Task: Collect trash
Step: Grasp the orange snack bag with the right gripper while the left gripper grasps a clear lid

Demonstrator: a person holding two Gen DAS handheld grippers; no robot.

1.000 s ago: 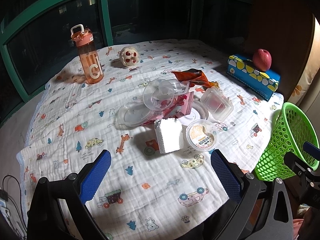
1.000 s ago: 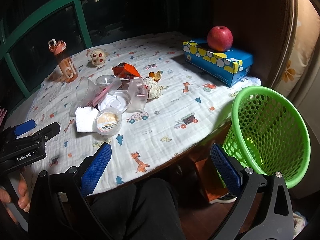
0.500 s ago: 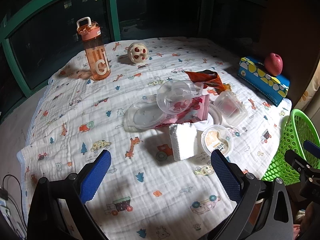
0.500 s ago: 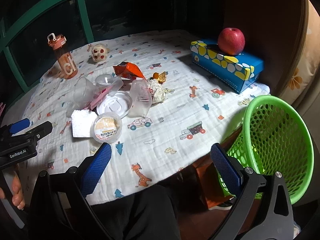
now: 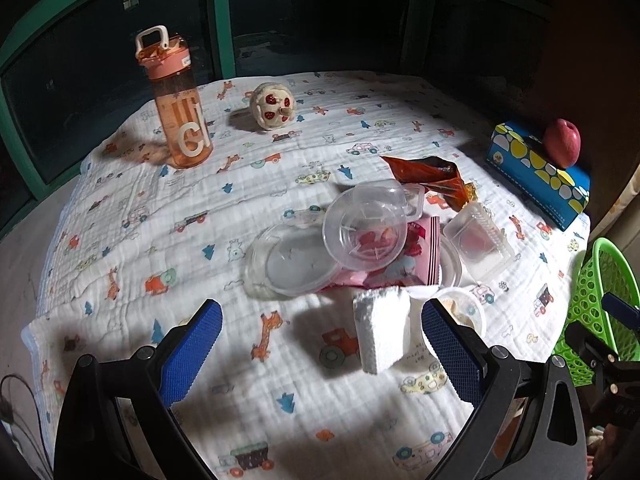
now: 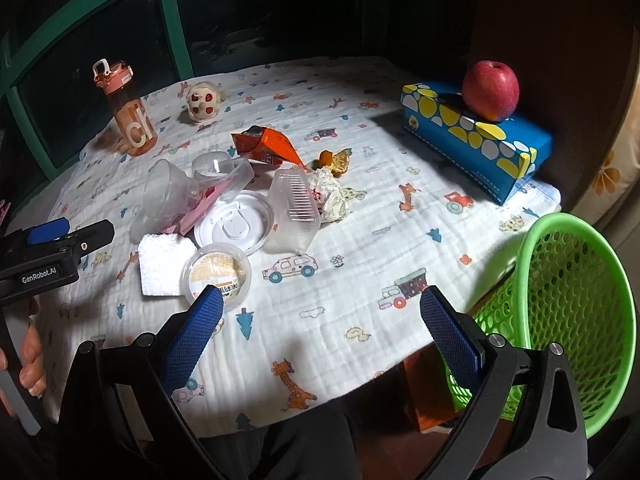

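A pile of trash lies mid-table: a white foam block [image 5: 382, 328] [image 6: 164, 266], a small round lidded cup [image 6: 216, 274], clear plastic lids and cups [image 5: 364, 226], a pink wrapper [image 5: 412, 260], a clear ribbed box [image 6: 294, 212], an orange snack bag [image 6: 266, 148] and crumpled paper [image 6: 330, 196]. A green mesh basket [image 6: 576, 304] stands off the table's right edge. My left gripper [image 5: 320, 350] is open and empty, just short of the foam block. My right gripper [image 6: 320, 332] is open and empty over the table's front edge, basket to its right.
An orange water bottle [image 5: 176, 100] and a round strawberry toy [image 5: 274, 106] stand at the back. A blue tissue box [image 6: 476, 140] with a red apple [image 6: 490, 90] on it sits at the right. The printed cloth [image 5: 140, 240] covers the table.
Both grippers have moved forward toward the table and the trash pile, which looks larger and nearer. Both stay open. Nothing on the table has moved.
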